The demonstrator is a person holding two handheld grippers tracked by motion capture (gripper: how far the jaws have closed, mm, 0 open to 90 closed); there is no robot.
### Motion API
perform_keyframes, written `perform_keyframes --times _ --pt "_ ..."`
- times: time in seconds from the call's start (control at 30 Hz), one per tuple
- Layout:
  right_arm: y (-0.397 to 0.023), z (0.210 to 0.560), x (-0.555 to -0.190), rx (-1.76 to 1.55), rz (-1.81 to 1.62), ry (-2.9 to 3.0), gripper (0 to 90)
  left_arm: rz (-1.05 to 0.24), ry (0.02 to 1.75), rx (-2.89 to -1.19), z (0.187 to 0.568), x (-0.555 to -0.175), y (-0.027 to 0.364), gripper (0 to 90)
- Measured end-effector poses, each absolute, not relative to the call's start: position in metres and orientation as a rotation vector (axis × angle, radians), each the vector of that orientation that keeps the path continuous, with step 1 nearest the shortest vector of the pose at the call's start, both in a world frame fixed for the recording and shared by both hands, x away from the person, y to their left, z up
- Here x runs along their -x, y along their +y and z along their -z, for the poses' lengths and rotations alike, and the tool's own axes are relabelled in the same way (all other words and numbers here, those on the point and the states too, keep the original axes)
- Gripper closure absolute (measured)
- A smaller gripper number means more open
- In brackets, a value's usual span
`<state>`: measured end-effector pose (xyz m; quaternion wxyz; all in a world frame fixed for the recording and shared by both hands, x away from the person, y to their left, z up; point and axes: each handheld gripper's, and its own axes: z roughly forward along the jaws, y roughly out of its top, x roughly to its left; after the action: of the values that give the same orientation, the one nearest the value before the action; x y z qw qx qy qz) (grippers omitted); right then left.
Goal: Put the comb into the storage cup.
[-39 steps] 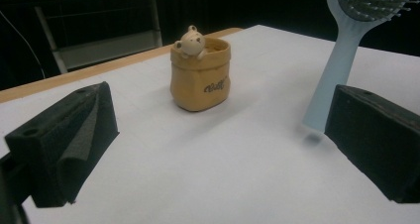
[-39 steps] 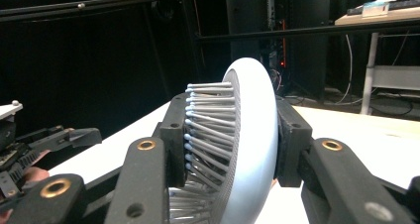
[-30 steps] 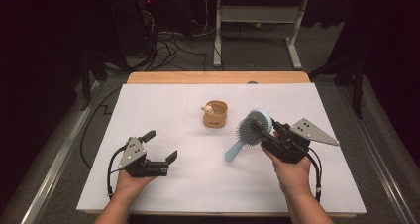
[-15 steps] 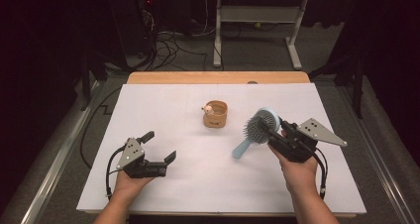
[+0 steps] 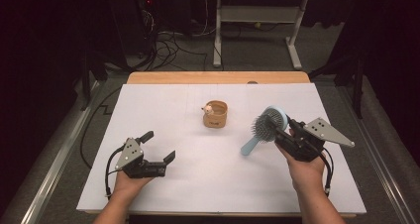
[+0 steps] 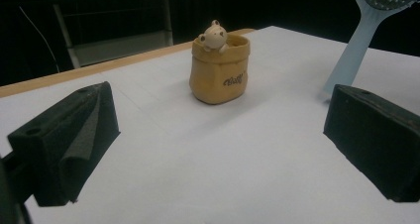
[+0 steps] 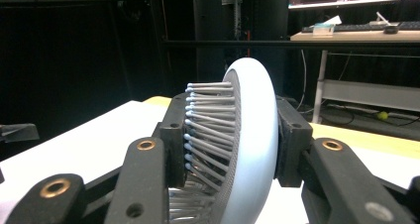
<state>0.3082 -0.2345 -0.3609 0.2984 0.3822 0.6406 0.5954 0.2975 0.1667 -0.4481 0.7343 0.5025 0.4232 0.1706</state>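
Note:
A light blue hairbrush (image 5: 268,123) hangs tilted above the right side of the white-covered table (image 5: 163,110), handle pointing down-left toward the sheet. My right gripper (image 5: 283,131) is shut on its round head, and in the right gripper view the pads clamp the bristle side and the back of the brush (image 7: 250,149). A small tan pouch-shaped pot (image 5: 215,115) with a bear figure on its rim stands at the table's middle. My left gripper (image 5: 158,145) rests low at the front left, open with nothing between its jaws. It faces the pot (image 6: 220,70), with the brush handle (image 6: 354,50) beyond.
A strip of bare wood (image 5: 218,78) shows along the table's far edge. Behind it stand white desk legs (image 5: 216,35) and tangled floor cables (image 5: 168,40). Metal rails (image 5: 59,154) run along both sides of the table.
My right gripper has drifted a little to the right with the brush still in it. The left gripper and the pot have stayed where they were.

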Motion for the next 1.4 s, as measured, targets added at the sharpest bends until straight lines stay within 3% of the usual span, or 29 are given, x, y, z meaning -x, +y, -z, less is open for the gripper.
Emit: perform_keyframes --times 1.4 --pt "-0.207 0.367 -0.329 -0.932 -1.616 1.642 59.1 -0.37 0.934 -1.087 0.448 -0.297 0.168 1.1"
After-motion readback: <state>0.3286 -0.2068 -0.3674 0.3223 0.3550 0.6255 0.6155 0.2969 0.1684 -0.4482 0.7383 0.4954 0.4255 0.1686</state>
